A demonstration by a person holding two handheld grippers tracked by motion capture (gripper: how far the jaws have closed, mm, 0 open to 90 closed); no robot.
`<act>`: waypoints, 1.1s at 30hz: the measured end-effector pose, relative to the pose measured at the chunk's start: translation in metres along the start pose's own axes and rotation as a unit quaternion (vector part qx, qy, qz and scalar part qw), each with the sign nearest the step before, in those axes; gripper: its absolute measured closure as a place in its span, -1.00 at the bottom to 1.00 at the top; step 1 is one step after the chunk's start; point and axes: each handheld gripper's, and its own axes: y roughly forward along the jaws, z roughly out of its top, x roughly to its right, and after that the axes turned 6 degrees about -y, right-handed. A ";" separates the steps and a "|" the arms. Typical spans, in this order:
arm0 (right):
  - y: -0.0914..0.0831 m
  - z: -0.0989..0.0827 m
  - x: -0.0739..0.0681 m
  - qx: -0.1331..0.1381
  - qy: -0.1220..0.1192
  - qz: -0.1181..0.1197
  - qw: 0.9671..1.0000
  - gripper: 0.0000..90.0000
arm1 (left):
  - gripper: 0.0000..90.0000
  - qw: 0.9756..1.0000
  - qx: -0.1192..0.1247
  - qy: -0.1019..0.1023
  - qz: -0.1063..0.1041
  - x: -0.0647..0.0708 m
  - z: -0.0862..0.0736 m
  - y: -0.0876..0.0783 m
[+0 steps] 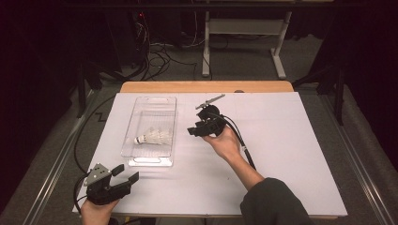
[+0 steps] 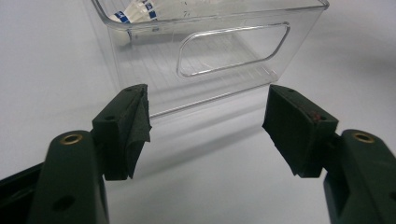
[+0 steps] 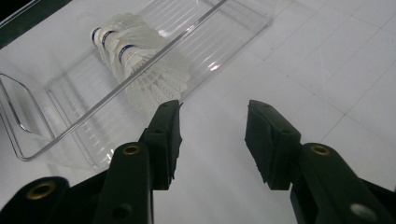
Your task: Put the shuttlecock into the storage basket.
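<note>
My shuttlecocks (image 1: 152, 137) lie stacked inside the clear bin (image 1: 136, 154); three, I think. Right tool (image 1: 195, 131) hangs empty beside it, jaws apart; left tool (image 1: 126, 174) rests wide open.

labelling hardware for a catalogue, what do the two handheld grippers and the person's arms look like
Both the left gripper and the right gripper are black, with two blocky jaws, brass-coloured rivets and dark pads. Each carries a grey three-cornered plate and trails a black cable. The right arm wears a dark sleeve.
</note>
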 end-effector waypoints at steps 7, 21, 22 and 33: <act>-0.002 -0.009 0.005 -0.001 0.010 -0.004 1.000 0.23 | -0.28 1.000 0.000 0.000 0.000 0.000 0.000 0.000; -0.010 -0.021 0.013 0.003 0.020 -0.010 1.000 0.22 | -0.28 1.000 0.000 0.000 0.001 0.000 0.000 0.000; -0.010 -0.022 0.014 0.004 0.023 -0.010 1.000 0.23 | -0.28 1.000 0.000 0.000 0.001 0.000 0.000 0.000; -0.017 -0.030 0.019 0.007 0.030 -0.010 0.999 0.22 | -0.28 1.000 -0.001 -0.001 0.001 0.000 0.000 0.000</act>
